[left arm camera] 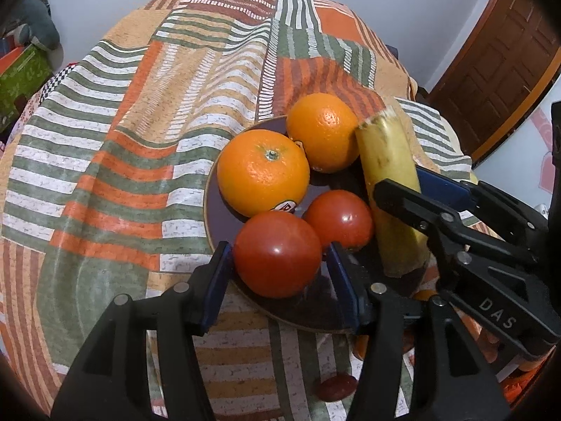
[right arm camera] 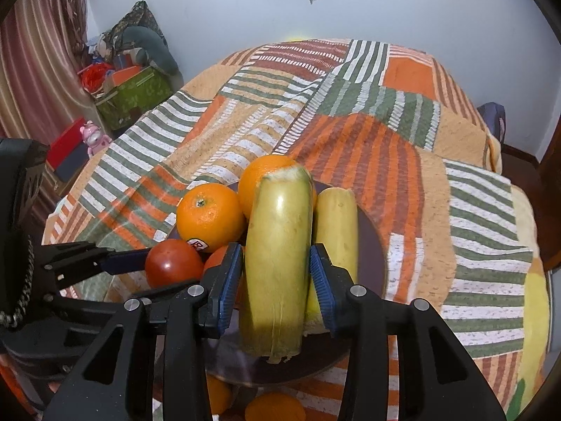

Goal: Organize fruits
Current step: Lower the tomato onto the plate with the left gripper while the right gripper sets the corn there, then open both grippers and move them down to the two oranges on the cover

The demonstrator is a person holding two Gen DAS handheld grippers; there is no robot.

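Observation:
A dark round plate (left arm camera: 217, 207) on the patterned cloth holds two oranges (left arm camera: 263, 172) (left arm camera: 320, 131), a tomato (left arm camera: 338, 219) and a yellow banana piece (right arm camera: 336, 221). My left gripper (left arm camera: 278, 263) is shut on a second red tomato (left arm camera: 277, 254) at the plate's near edge. My right gripper (right arm camera: 277, 273) is shut on another yellow banana piece (right arm camera: 278, 263), held over the plate beside the first piece. In the left wrist view the right gripper (left arm camera: 413, 189) holds the banana (left arm camera: 389, 182) at the plate's right side.
The patterned cloth (left arm camera: 140, 161) covers the round table. A small red fruit (left arm camera: 336, 387) and orange fruits (right arm camera: 275, 407) lie on the cloth near me, below the plate. Boxes and clutter (right arm camera: 129, 87) stand on the floor at left. A wooden door (left arm camera: 498, 66) is at right.

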